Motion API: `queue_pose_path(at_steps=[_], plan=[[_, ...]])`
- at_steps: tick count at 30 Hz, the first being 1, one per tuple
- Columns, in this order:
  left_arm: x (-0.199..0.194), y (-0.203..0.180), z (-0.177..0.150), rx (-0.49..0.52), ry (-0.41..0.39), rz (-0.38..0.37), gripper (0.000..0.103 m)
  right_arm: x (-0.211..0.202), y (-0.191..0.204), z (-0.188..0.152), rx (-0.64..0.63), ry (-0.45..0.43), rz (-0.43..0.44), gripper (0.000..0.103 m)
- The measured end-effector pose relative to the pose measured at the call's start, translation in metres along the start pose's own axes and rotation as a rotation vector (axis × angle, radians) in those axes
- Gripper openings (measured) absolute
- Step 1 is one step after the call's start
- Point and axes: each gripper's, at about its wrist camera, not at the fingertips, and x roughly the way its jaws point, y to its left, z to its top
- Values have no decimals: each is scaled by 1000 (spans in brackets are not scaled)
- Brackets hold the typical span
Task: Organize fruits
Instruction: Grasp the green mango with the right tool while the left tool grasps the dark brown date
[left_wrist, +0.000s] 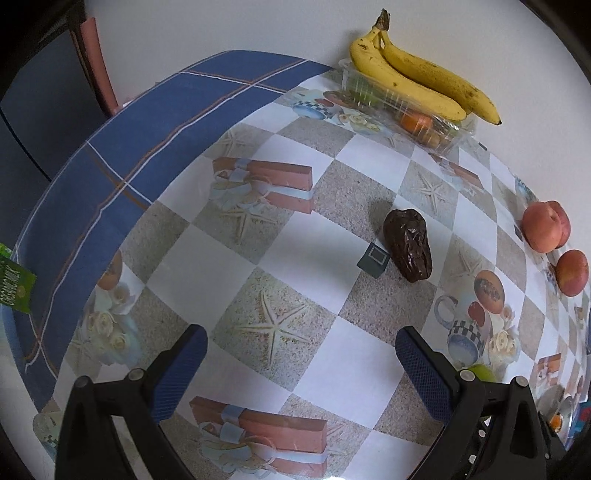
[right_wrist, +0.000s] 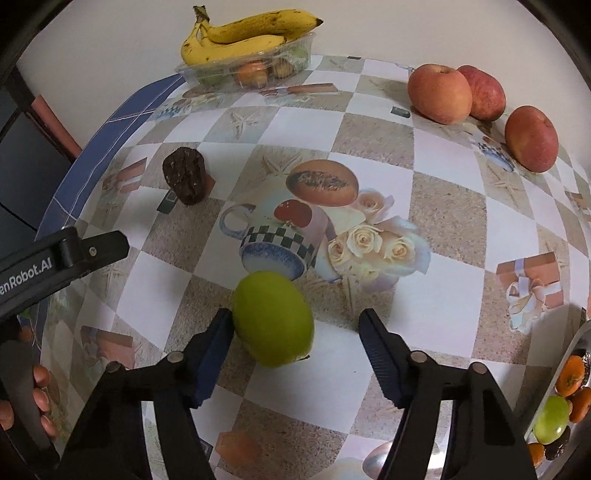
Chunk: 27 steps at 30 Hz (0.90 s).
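My left gripper (left_wrist: 301, 354) hangs over the patterned surface (left_wrist: 207, 254) with its blue-padded fingers (left_wrist: 181, 373) spread wide and nothing between them. Ahead of it a dark, wrinkled date (left_wrist: 408, 245) lies on the cloth, touching a small grey printed square. Further back, against the wall, two bananas (left_wrist: 417, 83) rest across the top of a clear plastic tray (left_wrist: 443, 142) that holds other fruit. To the right, near the surface's edge, I see reddish apples (left_wrist: 546, 227).

My right gripper (right_wrist: 295, 332) is tilted steeply down at a green apple (right_wrist: 273, 319) sitting on the surface. The apple lies between my fingers: the left pad (right_wrist: 216, 350) is right against its side, while the right pad stands clear of it with a visible gap, so the fingers are apart and not clamped. Behind it, three red apples (right_wrist: 476, 110) sit near the wall. At the far right edge a metal dish (right_wrist: 570, 345) holds oranges and another green fruit.
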Motion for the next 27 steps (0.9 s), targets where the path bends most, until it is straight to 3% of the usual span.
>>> queue_pose_path(at_steps=[4,6,11,19,22,24,27], plan=[[0,-3,1,-8,-12,-11,103,-1,1,1,7,-8,29,54],[1,-5,2,-10,-22,-24,103,-4,1,2,8,-18,56,43],[2,-5,4,-46,-50,-66,103,-7,0,6,2,-24,51,43],[3,-11,6,-84,-52,-147,103,-27,-46,16,139,-65,28,43],[10,-14,8,-108,-33,-208,99,-31,-64,18,197,-72,29,43],[14,-18,10,-120,-27,-252,87,-33,-73,18,224,-79,32,43],[18,-22,15,-133,-33,-277,78,-35,-78,18,242,-82,43,43]])
